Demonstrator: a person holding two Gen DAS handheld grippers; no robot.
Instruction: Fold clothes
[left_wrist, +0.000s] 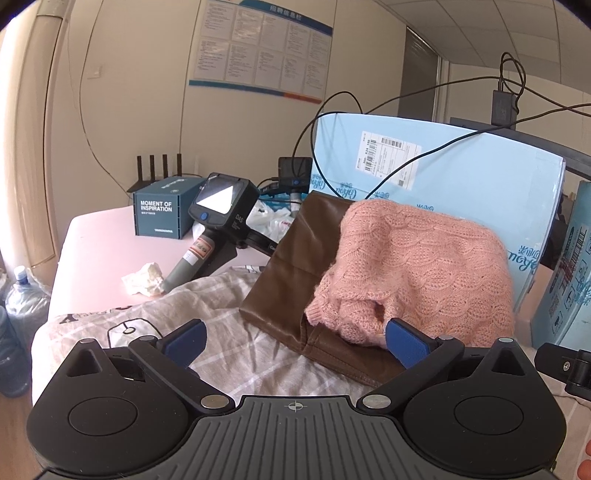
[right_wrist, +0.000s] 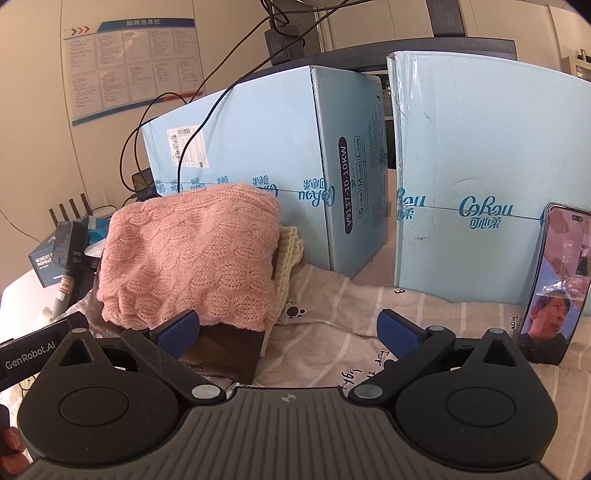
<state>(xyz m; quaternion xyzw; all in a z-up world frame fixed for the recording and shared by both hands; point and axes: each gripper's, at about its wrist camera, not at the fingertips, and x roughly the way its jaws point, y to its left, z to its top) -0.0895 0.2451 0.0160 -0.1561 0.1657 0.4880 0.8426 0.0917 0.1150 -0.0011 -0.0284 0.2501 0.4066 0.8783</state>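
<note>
A folded pink cable-knit sweater (right_wrist: 192, 258) lies atop a brown garment (left_wrist: 295, 254), long axis running left-right; both grippers' jaws gape empty.

Black claw (left_wrist: 295, 341) — blue pads (left_wrist: 406, 345)

Both fisheye views are bright and evenly lit by soft daylight, strongest from the left, where the wall and the pink table (left_wrist: 96, 236) wash out toward white. Straight lines bow heavily toward the edges, and dark vignetting rounds off the corners. A white glare patch sits on the screen of the handheld device (left_wrist: 221, 201), the phone (right_wrist: 554, 280) shows faint reflections, and shadows under the pink sweater (right_wrist: 192, 258) stay soft.
</note>
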